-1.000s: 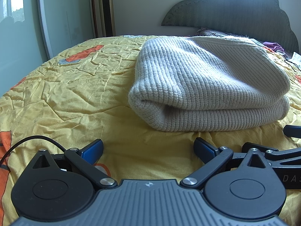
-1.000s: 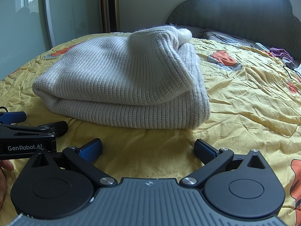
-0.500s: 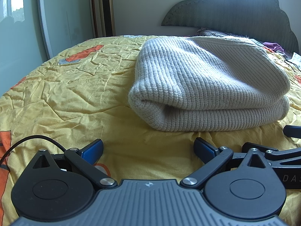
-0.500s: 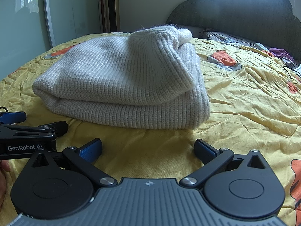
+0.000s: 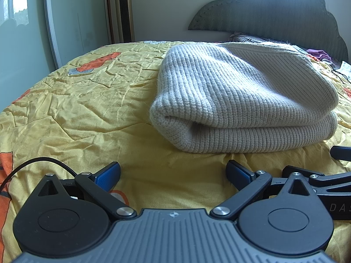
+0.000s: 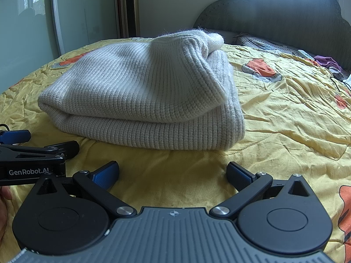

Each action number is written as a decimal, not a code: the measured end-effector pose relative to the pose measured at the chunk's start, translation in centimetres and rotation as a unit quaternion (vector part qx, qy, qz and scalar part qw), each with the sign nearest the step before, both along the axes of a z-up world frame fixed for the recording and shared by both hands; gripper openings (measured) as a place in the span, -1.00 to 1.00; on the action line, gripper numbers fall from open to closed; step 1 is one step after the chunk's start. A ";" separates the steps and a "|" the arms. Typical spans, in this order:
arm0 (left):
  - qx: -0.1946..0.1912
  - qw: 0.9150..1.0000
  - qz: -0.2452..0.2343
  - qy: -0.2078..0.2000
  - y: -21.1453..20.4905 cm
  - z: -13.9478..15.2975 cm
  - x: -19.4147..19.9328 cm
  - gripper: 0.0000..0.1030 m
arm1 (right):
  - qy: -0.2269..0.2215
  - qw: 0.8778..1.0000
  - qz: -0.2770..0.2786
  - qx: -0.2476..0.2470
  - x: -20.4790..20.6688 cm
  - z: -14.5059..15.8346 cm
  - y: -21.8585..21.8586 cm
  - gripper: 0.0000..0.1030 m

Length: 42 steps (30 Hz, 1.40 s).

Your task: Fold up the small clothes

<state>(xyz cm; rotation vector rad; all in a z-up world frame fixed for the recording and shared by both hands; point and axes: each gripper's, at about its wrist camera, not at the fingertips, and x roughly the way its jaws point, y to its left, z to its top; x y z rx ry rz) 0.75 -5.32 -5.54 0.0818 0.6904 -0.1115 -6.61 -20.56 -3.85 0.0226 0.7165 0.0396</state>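
While both tools rest low over the bed, each one stands released with nothing between its blue pads. The left gripper (image 5: 173,172) has its jaws spread wide above bare yellow bedspread (image 5: 87,114), and a black cable (image 5: 35,164) loops beside its left finger. The right gripper (image 6: 172,172) shows the same wide gap, likewise above bare cloth. Each tool is visible at the edge of the other's view (the left one carries the lettering "GenRobot.AI" on its side), so the two sit side by side, close together.

Just ahead of both lies the grey knitted sweater (image 5: 241,100), folded into a thick two-layer bundle on the bedspread. Neither gripper touches it. From the left wrist view the rounded fold faces left; from the right wrist view the sweater (image 6: 142,96) has a raised hump at its far right end.

Beyond the sweater stand a dark padded headboard (image 5: 274,13), a gold tower appliance (image 5: 125,11) against the wall and a purple garment (image 6: 326,62) near the pillows.
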 end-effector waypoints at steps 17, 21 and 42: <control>0.000 1.000 0.000 0.000 0.0 0.0 0.0 1.00 | 0.000 1.000 0.000 0.000 0.0 0.0 0.0 1.00; 0.000 1.000 0.000 0.000 0.0 0.0 0.0 1.00 | 0.000 1.000 0.000 0.000 0.0 0.0 0.0 1.00; 0.001 1.000 0.017 0.004 2.2 1.0 0.4 1.00 | 0.003 1.000 0.004 0.003 -0.1 0.2 -0.2 1.00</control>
